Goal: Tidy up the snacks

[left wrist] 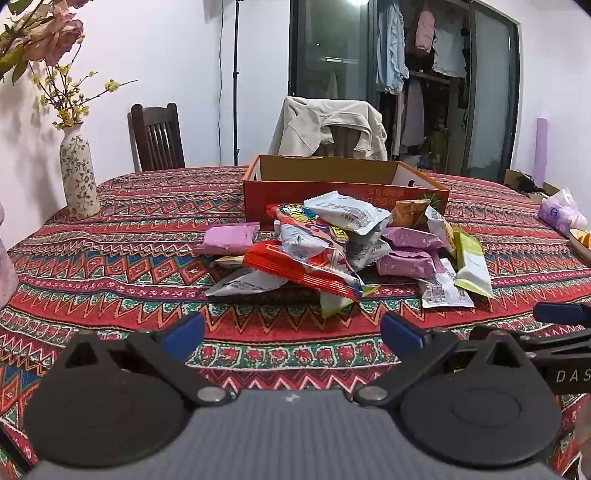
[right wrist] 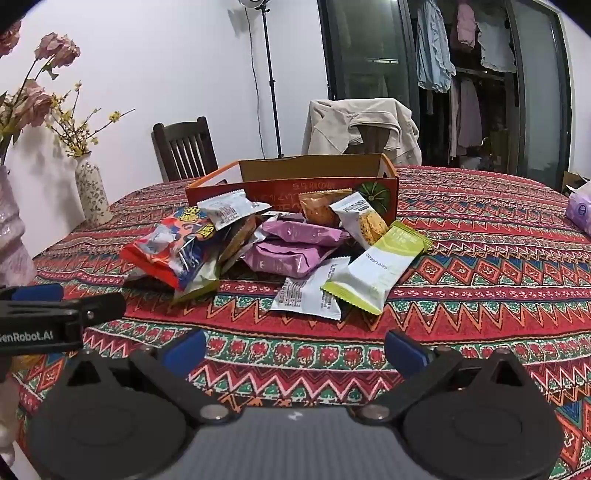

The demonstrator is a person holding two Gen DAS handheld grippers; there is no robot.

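While the patterned table carries an open cardboard box with the snack pile heaped just before it, both the left gripper and right gripper hang wide open, empty, short of it; the green-and-white packet, long axis slanting away, lies nearest the right.

Even, fairly bright indoor light falls from above and ahead of each hand-held gripper; a lamp on a stand glares at the top edge. The snack pile casts soft, short shadows. Fisheye bending curves the doorframes and darkens the corners. Focus is sharp throughout.
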